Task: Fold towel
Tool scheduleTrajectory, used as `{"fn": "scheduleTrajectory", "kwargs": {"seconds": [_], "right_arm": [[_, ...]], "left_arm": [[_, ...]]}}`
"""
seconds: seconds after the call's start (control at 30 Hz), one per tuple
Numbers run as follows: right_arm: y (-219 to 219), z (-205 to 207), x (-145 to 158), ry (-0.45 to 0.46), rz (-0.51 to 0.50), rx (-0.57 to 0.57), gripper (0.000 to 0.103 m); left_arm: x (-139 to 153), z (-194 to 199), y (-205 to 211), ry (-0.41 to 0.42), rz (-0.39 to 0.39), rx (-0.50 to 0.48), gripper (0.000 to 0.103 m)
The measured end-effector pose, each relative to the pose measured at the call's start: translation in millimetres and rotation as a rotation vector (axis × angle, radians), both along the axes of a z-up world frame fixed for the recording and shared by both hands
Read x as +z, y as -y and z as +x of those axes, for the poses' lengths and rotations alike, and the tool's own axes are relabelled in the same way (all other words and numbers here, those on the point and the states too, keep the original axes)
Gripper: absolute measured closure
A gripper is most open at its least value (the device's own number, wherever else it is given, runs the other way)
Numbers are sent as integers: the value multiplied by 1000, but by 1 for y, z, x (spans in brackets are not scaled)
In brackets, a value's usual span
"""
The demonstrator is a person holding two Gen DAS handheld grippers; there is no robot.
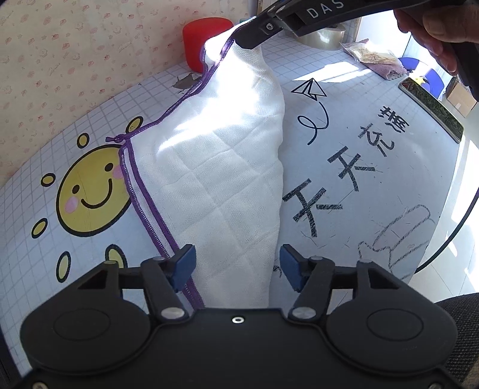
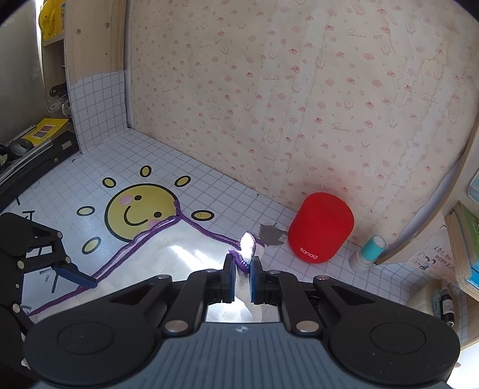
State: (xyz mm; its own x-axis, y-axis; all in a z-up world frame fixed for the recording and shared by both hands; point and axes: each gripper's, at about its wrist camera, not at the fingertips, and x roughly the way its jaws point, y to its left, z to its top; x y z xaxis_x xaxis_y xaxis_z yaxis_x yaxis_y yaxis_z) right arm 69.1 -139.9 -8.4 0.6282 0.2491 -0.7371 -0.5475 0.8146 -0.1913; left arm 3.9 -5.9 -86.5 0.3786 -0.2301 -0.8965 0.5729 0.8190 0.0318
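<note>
One towel (image 1: 227,167), white with purple edging. Two grippers: the left gripper (image 1: 238,264) near, the right gripper (image 2: 242,279) at the towel's far end. One red speaker (image 2: 321,227) by the far wall. One hand (image 1: 434,27), far right. One small teal and white bottle (image 2: 369,250) right of the speaker. One clear bag (image 1: 371,55) on the table's far right.

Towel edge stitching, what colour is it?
Purple stitching on the white quilted cloth towel; left wrist view shows it best.
</note>
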Motion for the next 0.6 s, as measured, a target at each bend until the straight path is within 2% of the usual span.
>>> {"fn": "scheduleTrajectory", "kwargs": {"seconds": [0.1,0.17,0.33,0.6], "right_arm": [[-5,-3,0,1,-10,6,95],[-7,-4,0,0,-12,7,95],[-12,-8,0,-1,-14,6,95],[-19,-14,1,0,-17,9,95]], "left_arm": [[3,-6,-6,20,1,21,58],[5,-10,-8,35,7,26,102],[11,-16,-16,41,-40,21,102],[9,-26,-22,35,-27,18,101]]}}
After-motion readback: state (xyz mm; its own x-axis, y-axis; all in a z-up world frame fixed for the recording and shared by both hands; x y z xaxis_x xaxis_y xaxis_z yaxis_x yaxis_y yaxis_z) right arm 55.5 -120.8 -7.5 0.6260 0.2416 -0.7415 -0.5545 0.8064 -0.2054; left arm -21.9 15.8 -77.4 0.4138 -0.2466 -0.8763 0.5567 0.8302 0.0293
